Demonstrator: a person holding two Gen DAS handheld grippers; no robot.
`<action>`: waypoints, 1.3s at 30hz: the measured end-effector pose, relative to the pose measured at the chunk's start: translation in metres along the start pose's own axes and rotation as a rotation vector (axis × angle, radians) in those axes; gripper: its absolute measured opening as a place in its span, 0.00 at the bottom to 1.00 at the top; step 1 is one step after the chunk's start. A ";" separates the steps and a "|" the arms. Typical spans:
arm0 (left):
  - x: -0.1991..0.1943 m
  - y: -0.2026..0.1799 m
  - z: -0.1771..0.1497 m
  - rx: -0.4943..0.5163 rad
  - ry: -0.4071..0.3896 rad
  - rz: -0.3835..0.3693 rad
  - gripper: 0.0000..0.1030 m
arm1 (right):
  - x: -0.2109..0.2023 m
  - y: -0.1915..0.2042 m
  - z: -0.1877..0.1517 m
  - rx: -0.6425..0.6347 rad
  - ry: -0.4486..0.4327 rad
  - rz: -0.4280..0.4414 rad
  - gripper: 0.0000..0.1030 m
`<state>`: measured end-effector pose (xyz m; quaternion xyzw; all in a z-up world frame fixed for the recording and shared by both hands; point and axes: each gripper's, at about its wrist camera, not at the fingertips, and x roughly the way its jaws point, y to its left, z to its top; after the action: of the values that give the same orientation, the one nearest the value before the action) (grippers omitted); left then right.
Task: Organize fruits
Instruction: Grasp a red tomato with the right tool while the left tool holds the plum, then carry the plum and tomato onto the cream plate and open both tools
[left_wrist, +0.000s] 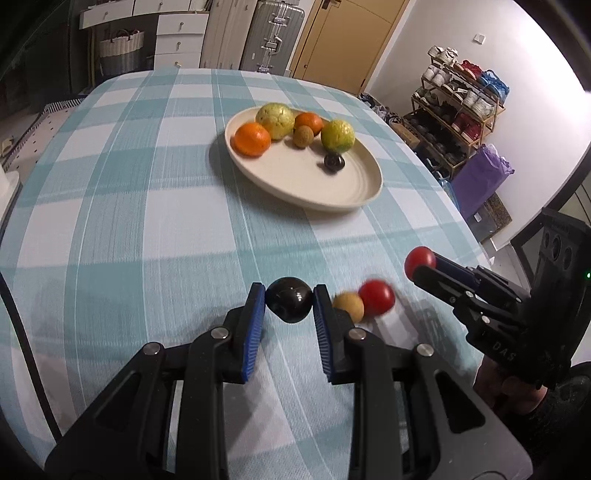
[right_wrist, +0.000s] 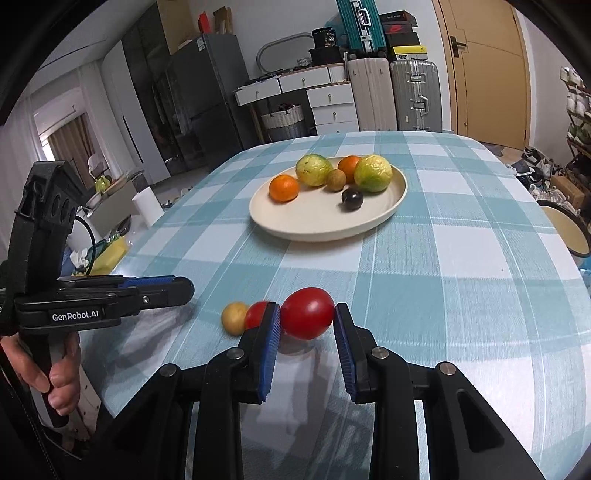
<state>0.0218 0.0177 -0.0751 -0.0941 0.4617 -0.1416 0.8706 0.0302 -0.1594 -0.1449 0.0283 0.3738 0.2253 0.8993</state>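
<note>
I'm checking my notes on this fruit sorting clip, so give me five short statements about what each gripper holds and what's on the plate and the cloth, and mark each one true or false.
1. The left gripper is shut on a dark round fruit. True.
2. The right gripper holds an orange. False: it is shut on a red tomato.
3. The cream plate holds six fruits. True.
4. The checked tablecloth is red and white. False: it is teal and white.
5. No fruit lies on the cloth. False: a small tan fruit and a second red tomato lie there side by side.
</note>
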 end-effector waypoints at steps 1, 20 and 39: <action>0.001 0.000 0.004 0.000 -0.002 0.002 0.22 | 0.001 -0.002 0.003 0.003 -0.003 0.005 0.29; 0.038 -0.008 0.099 -0.006 -0.018 -0.017 0.22 | 0.026 -0.029 0.061 0.033 -0.028 0.065 0.29; 0.111 -0.001 0.160 -0.065 0.093 -0.050 0.22 | 0.078 -0.032 0.106 0.001 0.029 0.066 0.29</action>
<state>0.2138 -0.0147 -0.0724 -0.1271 0.5037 -0.1524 0.8408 0.1634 -0.1421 -0.1273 0.0378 0.3856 0.2548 0.8860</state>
